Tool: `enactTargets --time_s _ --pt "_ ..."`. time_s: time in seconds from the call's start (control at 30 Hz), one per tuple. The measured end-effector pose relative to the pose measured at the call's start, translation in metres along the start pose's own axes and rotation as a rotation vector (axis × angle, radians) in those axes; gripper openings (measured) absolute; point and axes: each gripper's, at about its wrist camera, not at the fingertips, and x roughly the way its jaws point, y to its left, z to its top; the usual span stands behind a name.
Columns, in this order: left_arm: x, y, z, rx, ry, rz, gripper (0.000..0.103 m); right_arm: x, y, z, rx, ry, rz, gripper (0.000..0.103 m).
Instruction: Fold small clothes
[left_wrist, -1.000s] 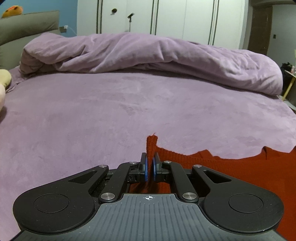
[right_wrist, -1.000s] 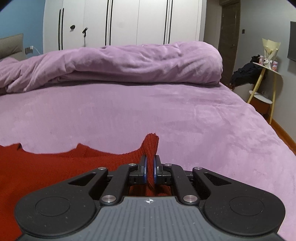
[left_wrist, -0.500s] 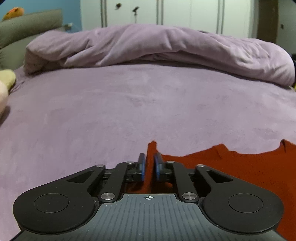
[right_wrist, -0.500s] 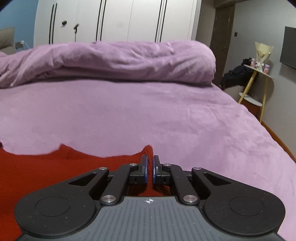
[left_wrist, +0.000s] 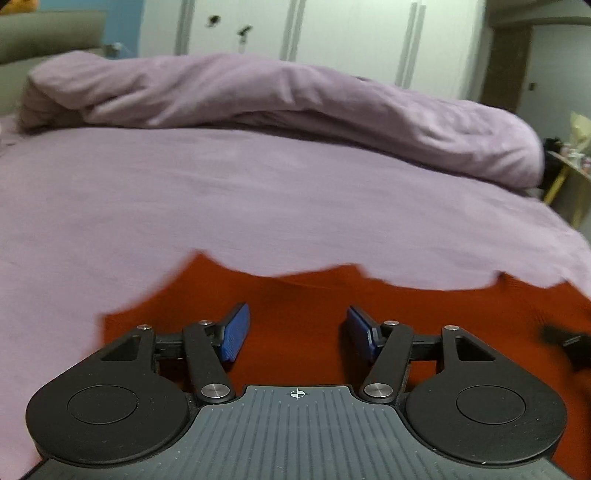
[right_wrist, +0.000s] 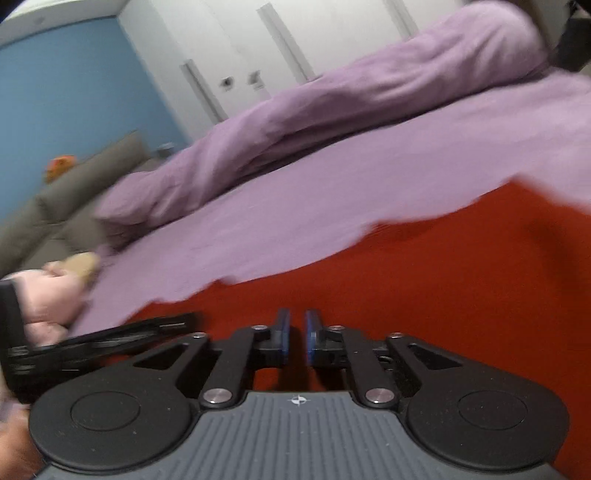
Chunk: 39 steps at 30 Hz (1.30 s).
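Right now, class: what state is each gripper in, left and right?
Left gripper: open, jaws just opened, over the red garment, gripping nothing.
Right gripper: shut; nothing visibly pinched between its pads.

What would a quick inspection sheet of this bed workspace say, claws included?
Surface: purple bed sheet, smooth.
Job's things: red knit garment spread on the sheet.
Clutter: bunched purple duvet behind; orange toy on the headboard.
Grippers: left claw open, jaws just been opening, nothing pinched, garment beneath; right claw shut, over the garment.
Cables: nothing seen.
Surroundings: white wardrobe, blue wall.
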Motion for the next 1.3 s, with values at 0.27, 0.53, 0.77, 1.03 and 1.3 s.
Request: enactTargets --time_s 0.27,0.53,0.77,1.03,1.3 --pt "-0.023 0.046 0.000 -0.127 -0.027 0.027 0.066 -0.048 -0.084 0.022 0.133 -0.157 -0.313 0.000" --pt "-0.113 0.019 -0.032 0.026 -0.090 -0.091 0.082 -0.081 0.019 -0.015 -0.191 -0.056 -0.161 0.007" --pt "-0.119 0.035 -0.071 -0.003 -0.012 0.006 0.082 -0.109 0.029 -0.073 -0.305 0.020 -0.205 0.007" --pt "-0.150 0.097 -0.075 -0.188 0.066 0.160 0.080 -0.142 -0.014 -0.054 -0.330 -0.035 -0.490 0.000" --pt "-0.164 0.118 -0.086 -0.498 0.211 -0.196 0.078 -0.142 0.044 -0.050 -0.265 -0.068 -0.408 0.001"
